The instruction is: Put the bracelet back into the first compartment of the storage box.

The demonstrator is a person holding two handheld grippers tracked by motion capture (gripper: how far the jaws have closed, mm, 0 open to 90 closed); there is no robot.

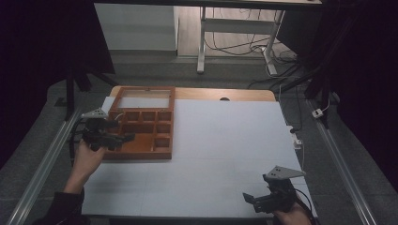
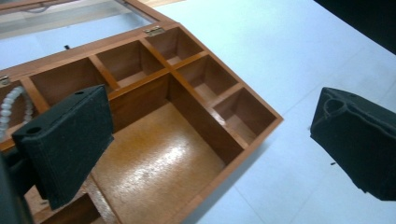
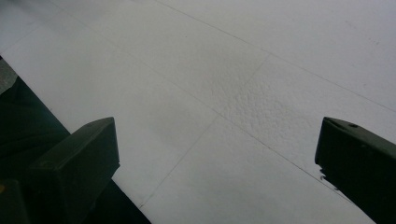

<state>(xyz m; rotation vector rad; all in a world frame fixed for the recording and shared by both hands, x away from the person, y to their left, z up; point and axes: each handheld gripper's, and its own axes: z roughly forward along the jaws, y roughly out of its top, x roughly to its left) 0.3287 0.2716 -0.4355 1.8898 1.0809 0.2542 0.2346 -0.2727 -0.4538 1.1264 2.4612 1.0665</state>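
Note:
A brown wooden box point(image 1: 141, 133) with several compartments lies on the white table sheet point(image 1: 225, 140) at the left, its glass-paned lid point(image 1: 143, 97) folded back. My left gripper point(image 1: 123, 133) hovers at the box's left side, open with nothing between its jaws. In the left gripper view, the left gripper point(image 2: 210, 100) spans the large compartment point(image 2: 159, 163) and the box's near corner. A string of white beads point(image 2: 11, 109) lies in a small compartment at the left. My right gripper point(image 1: 251, 199) rests open above the bare sheet point(image 3: 215, 93) at the front right.
Metal rails point(image 1: 42, 164) run along both sides of the table. Behind it stand a white desk frame point(image 1: 202, 42) and loose cables point(image 1: 263, 47) on the floor. A small white plug point(image 1: 318, 113) lies right of the table.

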